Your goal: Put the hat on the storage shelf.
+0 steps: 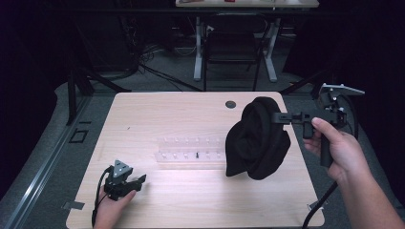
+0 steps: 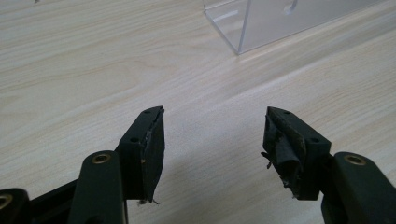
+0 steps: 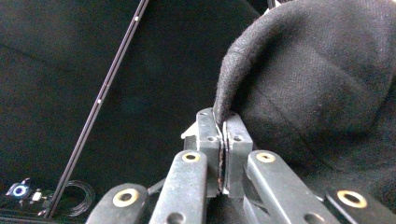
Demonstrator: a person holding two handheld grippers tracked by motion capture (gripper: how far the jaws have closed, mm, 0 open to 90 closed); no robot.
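Note:
A bunched black cloth (image 1: 257, 138) hangs above the right side of the wooden table (image 1: 191, 200), clear of the surface. My right gripper (image 1: 277, 118) is held level and pinches the cloth's upper edge; in the right gripper view the jaws are pressed together on a fold of the black cloth (image 3: 317, 79) at the right gripper (image 3: 223, 122). My left gripper (image 1: 138, 180) rests on the table at the front left, a hand around it. In the left gripper view the left gripper (image 2: 215, 126) stands open over bare wood, nothing between its fingers.
A clear plastic rack (image 1: 188, 152) with small pegs lies across the table's middle, its corner (image 2: 243, 28) ahead of the left jaws. A round cable hole (image 1: 230, 104) sits near the far edge. A chair and desk legs (image 1: 234, 52) stand beyond the table.

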